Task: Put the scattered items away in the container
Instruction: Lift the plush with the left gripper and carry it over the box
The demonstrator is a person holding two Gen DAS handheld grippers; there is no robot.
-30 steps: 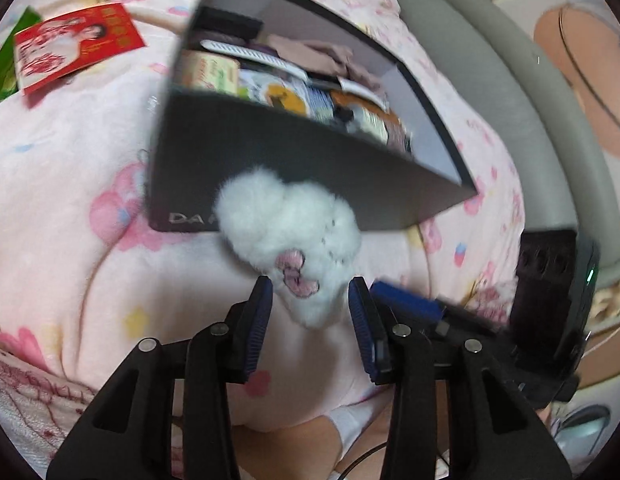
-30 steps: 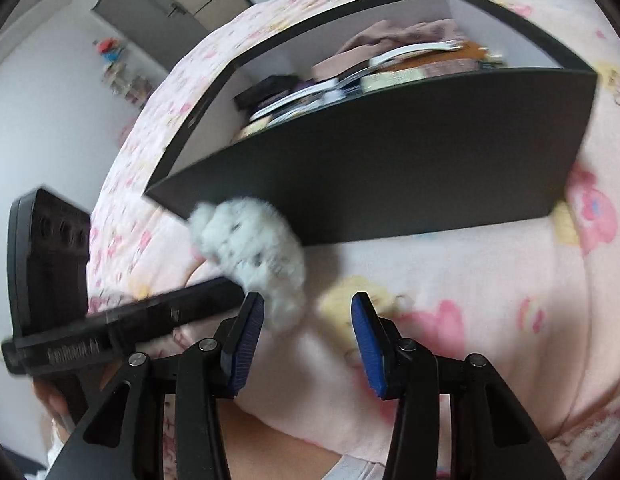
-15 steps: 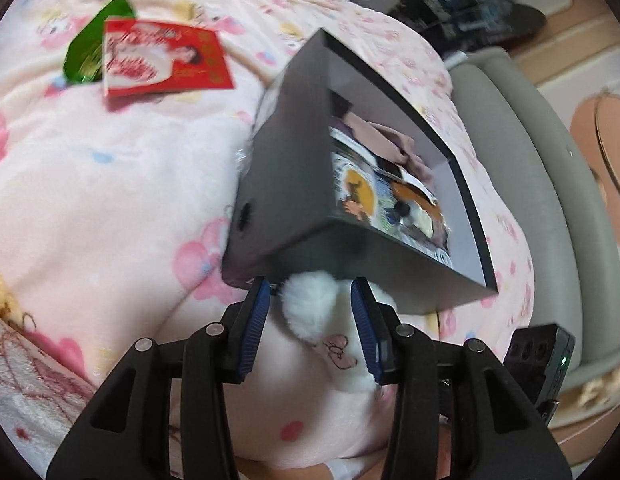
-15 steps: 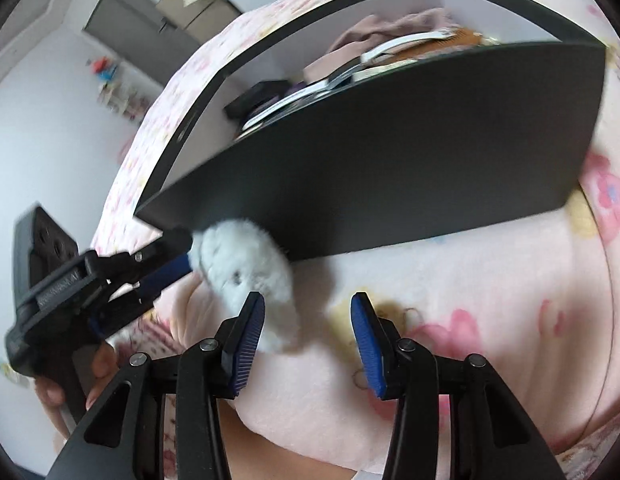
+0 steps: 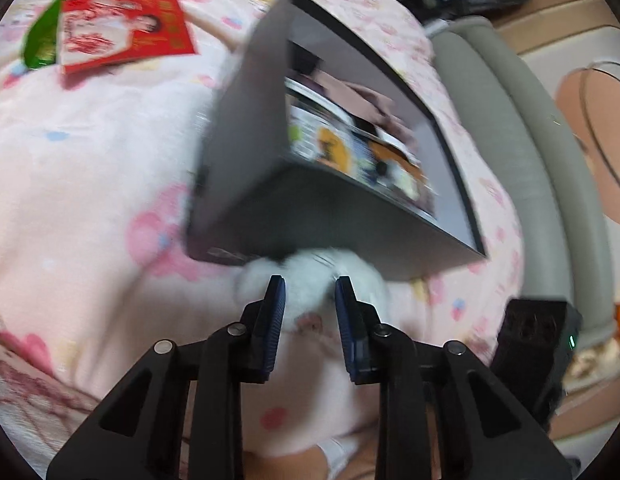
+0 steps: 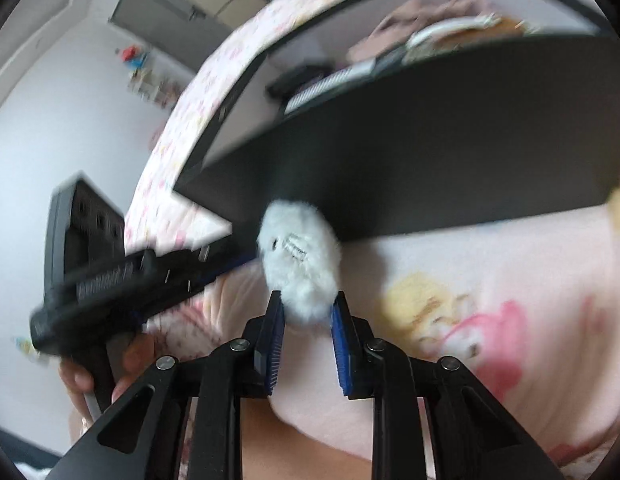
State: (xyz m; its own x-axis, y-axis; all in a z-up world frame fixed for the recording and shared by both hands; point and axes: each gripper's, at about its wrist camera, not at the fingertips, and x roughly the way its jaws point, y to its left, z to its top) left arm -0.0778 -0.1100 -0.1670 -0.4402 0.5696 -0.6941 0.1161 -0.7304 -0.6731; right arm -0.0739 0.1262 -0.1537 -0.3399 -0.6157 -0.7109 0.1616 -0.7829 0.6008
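Observation:
A white fluffy plush toy [image 5: 310, 284] lies on the pink blanket against the near wall of the black box [image 5: 350, 216]. My left gripper [image 5: 310, 300] has its blue pads on both sides of the plush and is closed on it. In the right wrist view the plush [image 6: 298, 264] sits between the tips of my right gripper [image 6: 308, 316], whose jaws stand apart around its lower end. The left gripper's body [image 6: 122, 276] reaches the plush from the left. The box [image 6: 430, 152] holds several books and cloth.
A red packet [image 5: 122, 36] and a green packet [image 5: 42, 40] lie on the pink blanket [image 5: 70, 160] at the far left. A grey padded bed edge [image 5: 522, 120] runs along the right. The right gripper's body [image 5: 538, 352] is at the lower right.
My left gripper has narrowed around the plush and squeezed it. My right gripper has moved up to the plush, which now sits between its tips.

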